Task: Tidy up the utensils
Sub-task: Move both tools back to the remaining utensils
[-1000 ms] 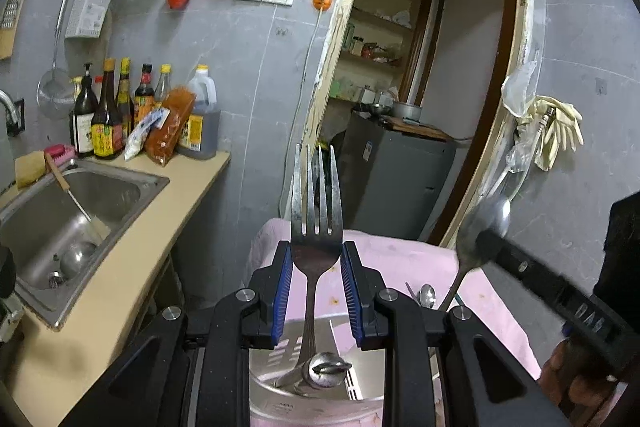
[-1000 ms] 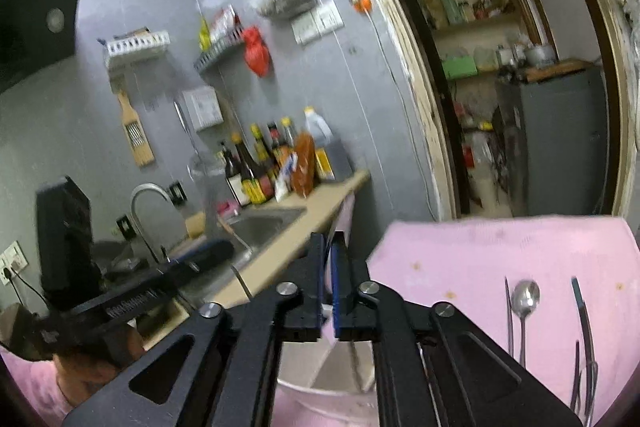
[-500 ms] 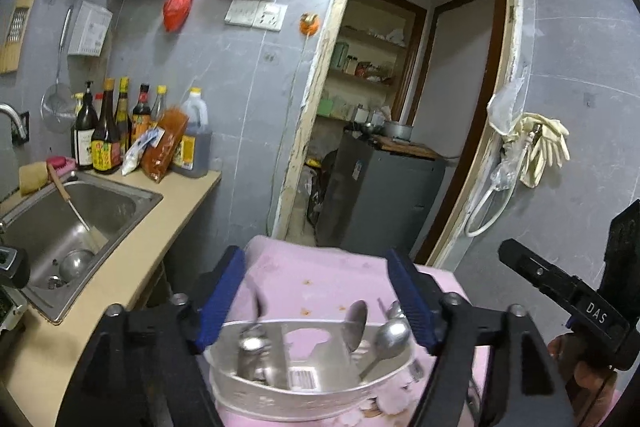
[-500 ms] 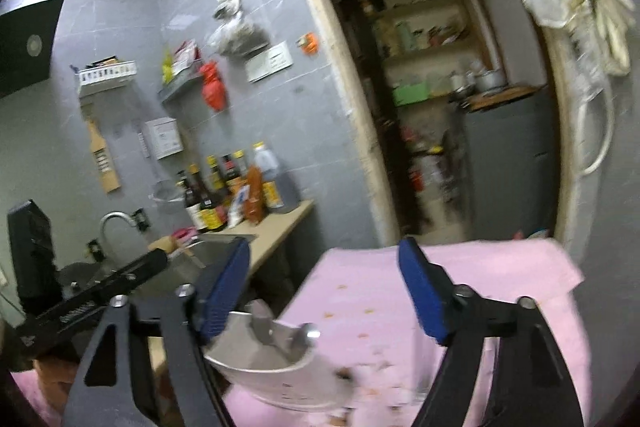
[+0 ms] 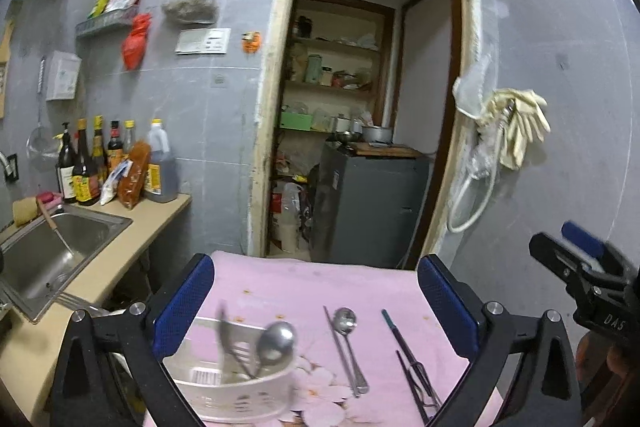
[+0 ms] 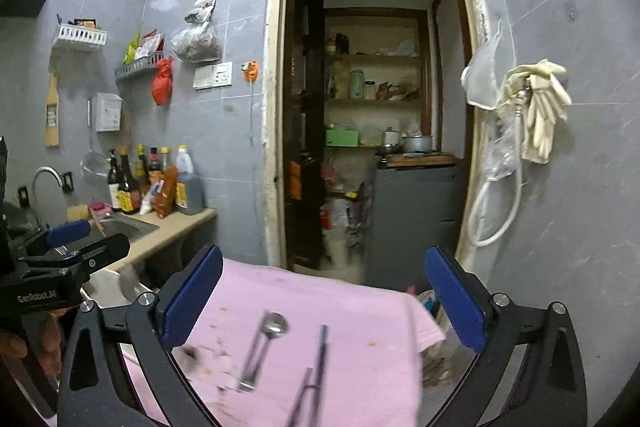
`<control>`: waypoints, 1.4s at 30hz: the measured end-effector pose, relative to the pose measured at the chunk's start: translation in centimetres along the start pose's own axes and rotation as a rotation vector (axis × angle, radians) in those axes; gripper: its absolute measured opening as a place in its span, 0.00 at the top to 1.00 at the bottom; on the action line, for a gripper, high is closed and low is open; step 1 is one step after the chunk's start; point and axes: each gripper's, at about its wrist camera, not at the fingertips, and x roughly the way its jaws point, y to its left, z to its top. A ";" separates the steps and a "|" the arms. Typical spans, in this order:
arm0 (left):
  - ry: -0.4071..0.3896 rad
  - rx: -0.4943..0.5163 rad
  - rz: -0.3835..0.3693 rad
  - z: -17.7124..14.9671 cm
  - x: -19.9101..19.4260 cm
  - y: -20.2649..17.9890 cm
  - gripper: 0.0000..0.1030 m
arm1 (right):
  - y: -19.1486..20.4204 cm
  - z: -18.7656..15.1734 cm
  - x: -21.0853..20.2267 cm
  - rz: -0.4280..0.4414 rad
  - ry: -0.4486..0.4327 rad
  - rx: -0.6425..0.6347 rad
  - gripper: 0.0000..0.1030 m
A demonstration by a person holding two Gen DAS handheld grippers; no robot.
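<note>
My left gripper (image 5: pixel 316 303) is open and empty above the pink table (image 5: pixel 304 287). Below it stands a white utensil holder (image 5: pixel 236 391) with a fork and a spoon (image 5: pixel 276 339) in it. On the cloth to its right lie a small spoon (image 5: pixel 346 323) with a metal chopstick beside it, and dark chopsticks (image 5: pixel 408 351). My right gripper (image 6: pixel 324 303) is open and empty over the same spoon (image 6: pixel 274 325) and dark chopsticks (image 6: pixel 320 351). The right gripper shows at the right edge of the left wrist view (image 5: pixel 576 259).
A steel sink (image 5: pixel 44 259) in a beige counter lies to the left, with sauce bottles (image 5: pixel 92 163) against the wall. An open doorway with a grey cabinet (image 5: pixel 372 203) lies straight behind the table. Gloves (image 5: pixel 516 123) and a hose hang on the right wall.
Both grippers opened. The left one let go of the fork and the right one its spoon; both now stand in the holder. Both grippers have drawn back and risen.
</note>
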 end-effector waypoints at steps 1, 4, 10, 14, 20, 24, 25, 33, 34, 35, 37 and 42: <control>0.002 0.012 -0.002 -0.4 0.2 -0.9 0.00 | -0.7 -0.3 0.0 -0.003 0.005 -0.002 0.03; 0.013 0.039 -0.002 -1.1 0.9 -2.6 0.00 | -2.3 -0.9 0.4 -0.006 0.026 0.001 0.03; 0.045 0.069 0.007 -2.5 2.6 -5.4 0.00 | -4.9 -3.4 2.4 -0.004 0.062 0.002 0.03; 0.069 0.073 0.020 -3.8 3.9 -6.8 0.00 | -6.2 -5.3 3.6 -0.009 0.085 -0.005 0.03; 0.119 0.081 0.032 -5.5 6.4 -8.2 0.00 | -7.9 -8.1 6.2 0.007 0.151 0.021 0.03; 0.166 0.105 0.043 -6.4 8.7 -9.1 0.01 | -8.9 -10.1 8.3 0.034 0.208 0.068 0.03; 0.176 0.109 0.048 -6.6 9.2 -9.3 0.01 | -9.1 -10.6 8.9 0.041 0.223 0.078 0.04; 0.252 0.095 0.104 -8.0 13.6 -9.0 0.01 | -9.3 -14.0 13.3 0.111 0.339 0.120 0.20; 0.260 0.099 0.110 -8.2 14.1 -9.1 0.03 | -9.2 -14.4 13.7 0.121 0.352 0.129 0.26; 0.268 0.104 0.112 -8.3 14.5 -9.1 0.08 | -9.1 -14.8 14.2 0.136 0.367 0.140 0.28; 0.292 0.114 0.110 -8.6 15.5 -9.2 0.15 | -8.7 -15.6 15.1 0.161 0.400 0.149 0.41; 0.390 0.104 0.082 -9.7 18.0 -8.7 0.38 | -7.0 -17.1 17.0 0.215 0.466 0.148 0.53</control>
